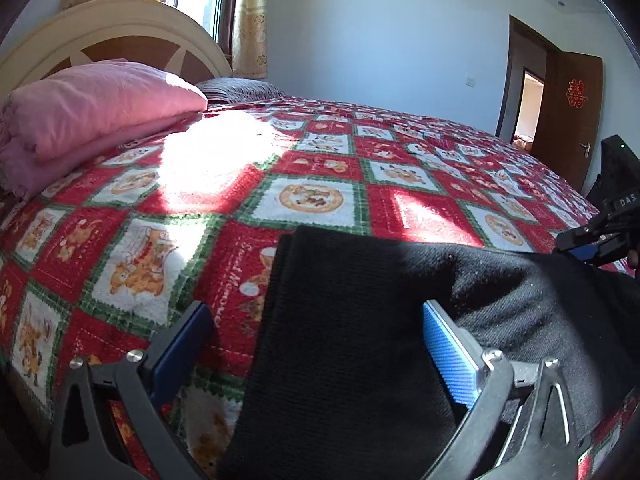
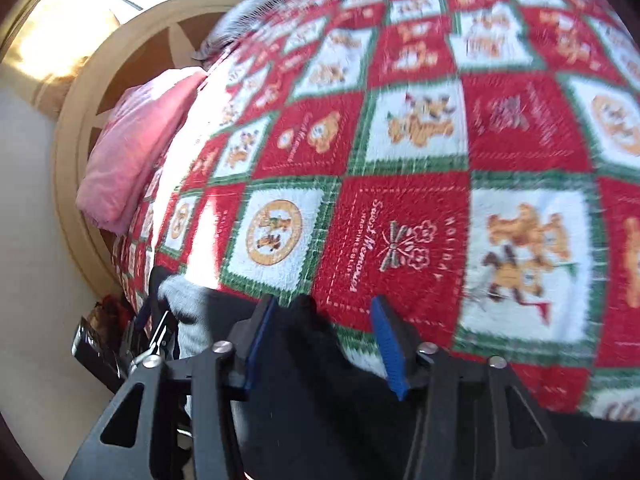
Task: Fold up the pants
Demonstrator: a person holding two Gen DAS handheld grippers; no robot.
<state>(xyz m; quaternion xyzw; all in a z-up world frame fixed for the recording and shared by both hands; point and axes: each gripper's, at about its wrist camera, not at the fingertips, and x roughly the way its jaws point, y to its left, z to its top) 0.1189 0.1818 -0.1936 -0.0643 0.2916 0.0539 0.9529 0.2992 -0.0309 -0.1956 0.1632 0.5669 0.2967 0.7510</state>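
Left gripper [image 1: 316, 344]: nearest in the left wrist view; its fingers stand wide apart with a band of the black pants between them, and neither pad visibly presses the cloth. It looks set astride the fabric to take one end or pin it, though I cannot tell which.

Pants [image 1: 380, 320]: black, lying on the bed at its near edge, stretched from the left gripper across toward the right gripper (the cloth between the two looks fairly taut, which would suit a fold made over the middle).

Right gripper [image 2: 324, 340]: fingers parted about halfway, a dark peak of the pants rising between them. The view is blurred, so whether the pads actually bite the cloth I cannot tell. From the left wrist view it sits at the far end of the pants [image 1: 588, 242].

Grey patch [image 2: 188, 300]: paler cloth just left of the right gripper, probably sunlit fabric; unclear.

Bedspread [image 1: 320, 200]: red, white and green checks, beyond the pants; broad, flat and bare of clutter, so plenty of room to lay a fold.

Pink pillow [image 1: 96, 108]: well beyond the pants toward the headboard, out of the way.

Headboard [image 1: 120, 28]: behind the pillow.

Door [image 1: 568, 108]: farthest from the pants, standing ajar.

Obstruction: none near the pants, as far as I can judge; the bed's near edge is the one risk, since cloth could slide off.
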